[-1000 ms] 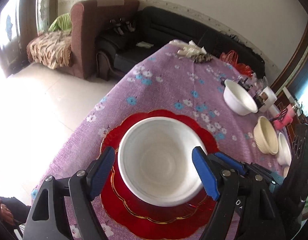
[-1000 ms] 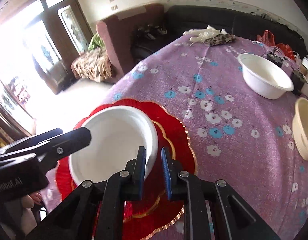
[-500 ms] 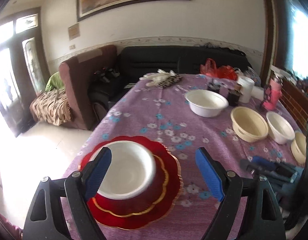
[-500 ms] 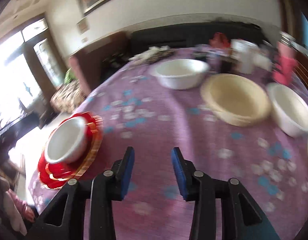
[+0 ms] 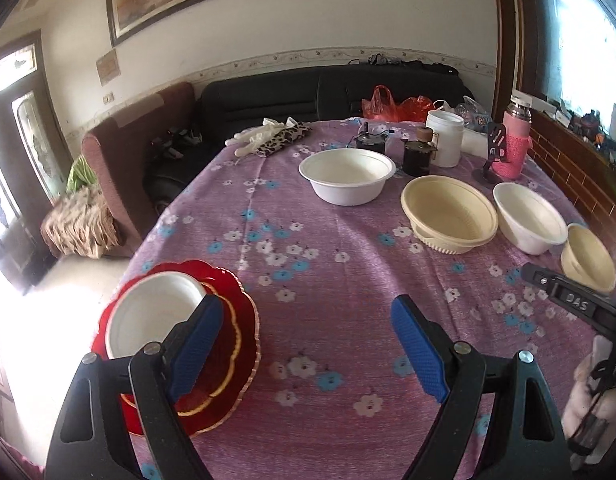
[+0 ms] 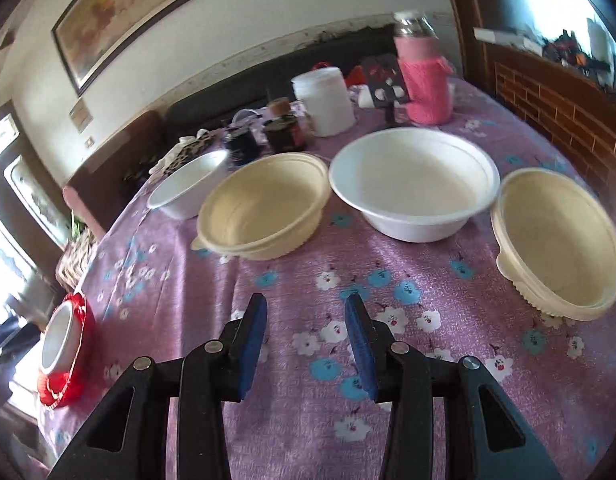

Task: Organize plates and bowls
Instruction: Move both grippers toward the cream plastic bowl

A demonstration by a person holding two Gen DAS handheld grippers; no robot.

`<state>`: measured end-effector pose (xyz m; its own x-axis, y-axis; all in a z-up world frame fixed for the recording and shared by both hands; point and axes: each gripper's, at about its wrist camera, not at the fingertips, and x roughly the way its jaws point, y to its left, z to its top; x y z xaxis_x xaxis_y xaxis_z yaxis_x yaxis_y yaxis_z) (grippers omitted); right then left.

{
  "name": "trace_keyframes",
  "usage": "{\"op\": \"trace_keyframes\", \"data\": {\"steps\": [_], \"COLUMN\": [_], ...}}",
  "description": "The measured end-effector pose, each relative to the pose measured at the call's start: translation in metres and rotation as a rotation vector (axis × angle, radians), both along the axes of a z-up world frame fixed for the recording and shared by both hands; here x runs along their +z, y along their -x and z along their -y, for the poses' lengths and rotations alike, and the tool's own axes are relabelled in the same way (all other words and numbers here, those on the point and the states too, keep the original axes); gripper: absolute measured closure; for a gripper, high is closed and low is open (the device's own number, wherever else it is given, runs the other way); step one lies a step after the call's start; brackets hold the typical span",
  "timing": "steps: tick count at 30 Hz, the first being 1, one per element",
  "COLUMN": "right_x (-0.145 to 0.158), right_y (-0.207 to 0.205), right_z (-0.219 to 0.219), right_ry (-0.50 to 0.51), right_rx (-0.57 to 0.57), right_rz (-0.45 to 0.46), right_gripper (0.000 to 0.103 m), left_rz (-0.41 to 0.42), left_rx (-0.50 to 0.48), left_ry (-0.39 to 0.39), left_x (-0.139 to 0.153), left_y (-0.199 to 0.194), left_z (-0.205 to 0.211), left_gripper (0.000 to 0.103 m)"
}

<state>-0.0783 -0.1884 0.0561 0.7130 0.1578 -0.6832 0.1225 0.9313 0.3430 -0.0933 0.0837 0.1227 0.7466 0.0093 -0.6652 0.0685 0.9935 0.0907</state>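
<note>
A white bowl (image 5: 148, 316) sits on stacked red plates (image 5: 232, 344) at the table's near left corner; the same stack shows far left in the right wrist view (image 6: 62, 360). My left gripper (image 5: 304, 344) is open and empty, just right of that stack. My right gripper (image 6: 306, 340) is open and empty above the purple cloth, short of a cream bowl (image 6: 264, 208) and a white bowl (image 6: 414, 184). Another cream bowl (image 6: 560, 236) sits to the right, another white bowl (image 6: 188, 190) at the back left.
A pink-sleeved bottle (image 6: 424, 76), a white jar (image 6: 326, 102), two dark jars (image 6: 284, 130) and gloves (image 5: 268, 136) stand at the table's far end. A sofa (image 5: 328, 88) and armchair (image 5: 120, 152) lie beyond. The table edge (image 5: 124, 272) drops off at left.
My right gripper let go of the white bowl's rim, opened, and swung right toward the other bowls. My left gripper pulled back and up from around the bowl on the red plates.
</note>
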Motion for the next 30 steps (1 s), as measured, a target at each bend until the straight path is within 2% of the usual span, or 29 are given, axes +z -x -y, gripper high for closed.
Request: {"op": "trace_keyframes", "data": {"steps": [2, 4, 6, 10, 15, 16, 18, 19, 22, 28, 30], "right_x": [-0.004, -0.005, -0.006, -0.017, -0.029, -0.03, -0.031, -0.032, -0.026, -0.033, -0.035], "right_y": [-0.012, -0.026, -0.042, -0.08, -0.123, -0.128, -0.132, -0.132, -0.122, -0.085, -0.074], "right_z": [0.004, 0.005, 0.004, 0.007, 0.0, -0.002, -0.006, -0.007, -0.013, -0.009, -0.009], "right_ry": [-0.048, -0.089, -0.12, -0.248, -0.24, -0.236, -0.221, -0.227, -0.208, -0.345, -0.361], "right_rx": [-0.009, -0.022, -0.051, -0.127, -0.182, -0.181, -0.158, -0.141, -0.079, 0.092, 0.126], "right_rz": [-0.017, -0.024, -0.035, -0.076, -0.16, -0.17, -0.186, -0.192, -0.204, -0.35, -0.378], "right_gripper": [0.059, 0.059, 0.058, 0.056, 0.056, 0.07, 0.088, 0.091, 0.093, 0.093, 0.093], "left_rz": [-0.015, -0.028, -0.031, -0.023, -0.033, -0.038, -0.044, -0.048, -0.072, -0.141, -0.164], "left_rx": [0.014, 0.014, 0.007, 0.017, 0.021, 0.02, 0.017, 0.019, 0.019, -0.003, -0.02], "left_ry": [0.062, 0.088, 0.093, 0.107, 0.122, 0.126, 0.141, 0.149, 0.177, 0.239, 0.262], "left_x": [-0.001, -0.004, -0.005, -0.004, -0.005, -0.005, -0.005, -0.005, -0.007, -0.016, -0.02], "left_y": [-0.002, -0.005, -0.005, -0.004, -0.005, -0.006, -0.008, -0.011, -0.018, -0.034, -0.041], "left_z": [0.0, 0.001, 0.003, -0.003, -0.013, -0.016, -0.02, -0.022, -0.03, -0.031, -0.025], "left_gripper": [0.017, 0.017, 0.017, 0.017, 0.017, 0.017, 0.017, 0.017, 0.017, 0.018, 0.018]}}
